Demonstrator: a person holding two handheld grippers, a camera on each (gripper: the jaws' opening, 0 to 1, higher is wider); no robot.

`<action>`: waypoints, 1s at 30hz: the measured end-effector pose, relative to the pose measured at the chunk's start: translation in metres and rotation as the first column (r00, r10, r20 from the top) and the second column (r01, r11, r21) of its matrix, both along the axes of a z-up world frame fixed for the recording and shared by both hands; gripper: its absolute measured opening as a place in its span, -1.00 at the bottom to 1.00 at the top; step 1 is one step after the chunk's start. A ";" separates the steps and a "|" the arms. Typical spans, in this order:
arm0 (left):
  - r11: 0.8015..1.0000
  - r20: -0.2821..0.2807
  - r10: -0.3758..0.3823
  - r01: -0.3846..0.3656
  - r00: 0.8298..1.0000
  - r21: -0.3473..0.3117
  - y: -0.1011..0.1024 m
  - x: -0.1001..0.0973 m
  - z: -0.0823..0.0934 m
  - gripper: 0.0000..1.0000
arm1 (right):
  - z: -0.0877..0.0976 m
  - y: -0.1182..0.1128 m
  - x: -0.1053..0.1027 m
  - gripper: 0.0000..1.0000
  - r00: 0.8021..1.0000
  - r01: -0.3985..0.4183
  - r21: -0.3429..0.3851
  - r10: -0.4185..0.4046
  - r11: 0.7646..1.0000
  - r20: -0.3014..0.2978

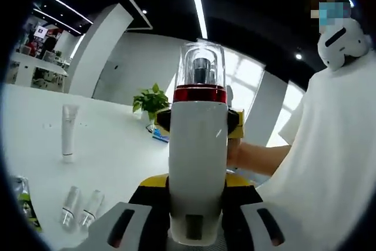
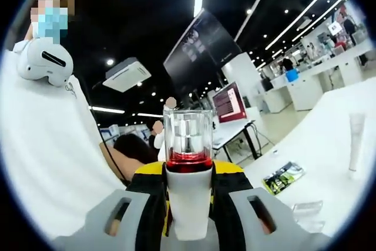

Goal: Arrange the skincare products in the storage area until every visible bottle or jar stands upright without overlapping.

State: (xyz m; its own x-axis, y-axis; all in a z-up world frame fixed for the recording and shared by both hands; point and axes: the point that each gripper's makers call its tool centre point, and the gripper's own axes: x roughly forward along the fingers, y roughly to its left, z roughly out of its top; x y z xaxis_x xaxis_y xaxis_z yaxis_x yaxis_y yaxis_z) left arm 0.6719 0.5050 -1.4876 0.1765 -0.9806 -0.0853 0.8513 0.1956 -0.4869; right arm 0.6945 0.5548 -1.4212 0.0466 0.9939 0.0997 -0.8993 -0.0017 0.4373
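A white bottle [image 1: 197, 163] with a red band and a clear cap is raised in the air above the table, upright in the left gripper view. My left gripper [image 1: 197, 187] is shut on its lower body. The yellow fingers of my right gripper [image 1: 198, 121] clamp the same bottle just under the red band, from the far side. In the right gripper view the bottle [image 2: 188, 195] sits between the jaws of my right gripper [image 2: 188, 171]. A white tube [image 1: 69, 133] [image 2: 355, 139] stands upright on the table. Two small clear bottles [image 1: 81, 207] [image 2: 308, 207] lie on their sides.
A white table [image 1: 117, 157] [image 2: 335, 145] carries the items. A green sachet [image 1: 24, 203] [image 2: 283, 177] lies flat near the small bottles. A potted plant [image 1: 151, 101] stands at the far edge. A person in a white shirt [image 1: 329, 163] [image 2: 41, 163] is close beside the grippers.
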 end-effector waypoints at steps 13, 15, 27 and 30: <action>0.982 0.023 0.166 -0.168 0.986 0.090 0.022 0.026 -0.019 -0.38 | -0.017 0.019 0.027 -0.38 0.973 0.230 -0.167 -0.226 0.959 0.045; 0.978 0.017 0.185 -0.186 0.983 0.095 0.023 0.028 -0.021 -0.38 | -0.020 0.022 0.032 -0.37 0.959 0.280 -0.184 -0.284 0.942 0.007; 0.974 -0.047 0.224 -0.223 0.973 0.030 0.025 0.026 -0.022 -0.39 | -0.038 0.017 0.037 -0.28 0.918 0.380 -0.261 -0.397 0.887 -0.011; 0.975 -0.061 0.222 -0.221 0.973 0.018 0.024 0.025 -0.021 -0.39 | -0.040 0.015 0.037 -0.30 0.918 0.363 -0.249 -0.390 0.898 -0.071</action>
State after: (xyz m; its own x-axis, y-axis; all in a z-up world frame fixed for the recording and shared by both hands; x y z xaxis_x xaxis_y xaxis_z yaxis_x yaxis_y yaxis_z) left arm 0.6965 0.5290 -1.5086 0.3829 -0.9168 -0.1136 0.7544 0.3813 -0.5343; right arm 0.7316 0.5700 -1.4608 0.4192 0.8946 -0.1549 -0.7555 0.4384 0.4868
